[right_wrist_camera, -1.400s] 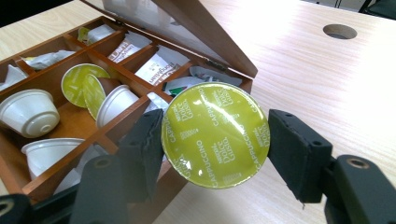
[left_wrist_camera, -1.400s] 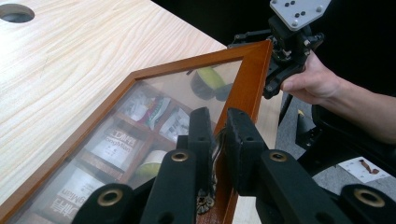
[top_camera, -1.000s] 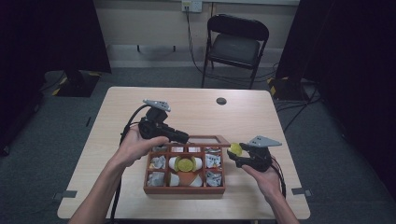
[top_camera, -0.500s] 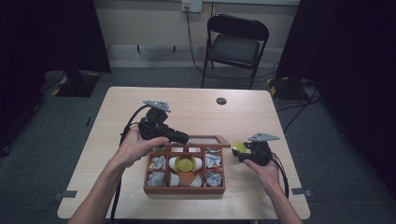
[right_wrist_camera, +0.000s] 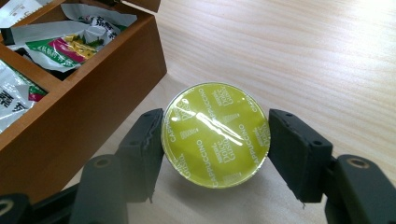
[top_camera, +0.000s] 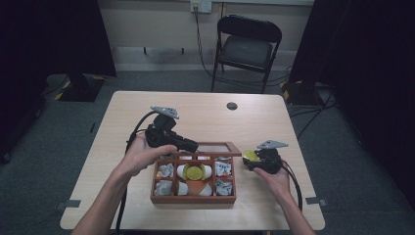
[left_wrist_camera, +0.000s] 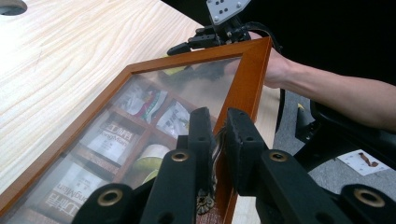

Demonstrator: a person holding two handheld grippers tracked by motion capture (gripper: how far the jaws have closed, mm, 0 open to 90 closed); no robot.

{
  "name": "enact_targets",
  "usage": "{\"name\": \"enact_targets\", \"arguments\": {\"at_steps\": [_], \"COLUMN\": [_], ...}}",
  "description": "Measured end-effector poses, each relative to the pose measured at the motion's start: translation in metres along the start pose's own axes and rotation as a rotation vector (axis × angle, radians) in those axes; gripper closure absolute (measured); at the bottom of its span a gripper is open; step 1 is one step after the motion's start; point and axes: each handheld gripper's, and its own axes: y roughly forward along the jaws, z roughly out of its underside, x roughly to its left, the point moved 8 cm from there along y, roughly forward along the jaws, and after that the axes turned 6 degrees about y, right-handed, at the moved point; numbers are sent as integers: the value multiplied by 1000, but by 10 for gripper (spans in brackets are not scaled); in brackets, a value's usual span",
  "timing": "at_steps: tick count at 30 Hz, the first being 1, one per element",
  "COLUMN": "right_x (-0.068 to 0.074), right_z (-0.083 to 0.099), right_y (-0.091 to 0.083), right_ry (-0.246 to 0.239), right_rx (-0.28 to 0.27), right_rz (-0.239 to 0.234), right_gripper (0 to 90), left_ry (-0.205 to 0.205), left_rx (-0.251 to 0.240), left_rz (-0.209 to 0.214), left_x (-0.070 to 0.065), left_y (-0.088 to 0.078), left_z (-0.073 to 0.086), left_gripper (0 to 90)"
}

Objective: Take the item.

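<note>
Light, crushable coffee capsule (right_wrist_camera: 215,134) sits clamped by its rim in the right gripper (right_wrist_camera: 215,149), while the left gripper (left_wrist_camera: 218,140) pinches the box lid (left_wrist_camera: 243,88).

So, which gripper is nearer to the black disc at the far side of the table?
Left. The left gripper holds the box lid near the table's middle, closer to the black disc. The right gripper sits farther toward the person, holding a capsule.
</note>
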Motion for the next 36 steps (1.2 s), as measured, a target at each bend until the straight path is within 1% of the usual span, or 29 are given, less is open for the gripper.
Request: {"name": "enact_targets", "arguments": {"at_steps": [2,3,5,8,11,14,17,18,20,22,24,25,29,33,34,36], "right_x": [1,1,0,-1,0,1,2,2,2,3,1,-1,-8,-14,-15,-15], "right_z": [0,0,0,-2,-3,-3,-4,-3,-2,3,8,12,23,39,43,50], "right_y": [0,0,-1,-2,-6,-9,-15,-17,-22,-27,-31,-35,-44,-45,-44,-43], "right_ry": [-5,-2,9,32,48,50,60,71,73,69,55,59,77,72,72,67], "right_rx": [1,0,-5,-22,-31,-32,-34,-39,-51,-38,-25,-17,-14,20,24,33], "right_rz": [2,4,13,13,-5,-15,-18,-20,-19,-18,-6,-4,-4,14,22,23], "right_gripper": [371,341,254,184,177,168,153,152,150,146,150,149,146,146,146,146], "left_ry": [-1,-1,-1,1,3,5,5,6,6,9,12,18,25,25,29,38], "left_rx": [-2,-2,-3,0,1,2,2,2,4,6,8,11,6,7,10,11], "left_rz": [1,1,1,1,3,1,3,0,3,5,2,4,3,10,11,8], "left_x": [0,0,0,0,0,0,-1,-1,-1,-1,-2,-2,-2,-3,-4,-4], "left_y": [0,0,0,0,1,1,1,1,1,2,2,2,3,4,4,4], "left_z": [0,0,0,0,0,1,1,0,1,1,1,1,1,2,3,4], "left_gripper": [810,810,810,810,810,810,810,811,811,811,812,812,813,814,814,814]}}
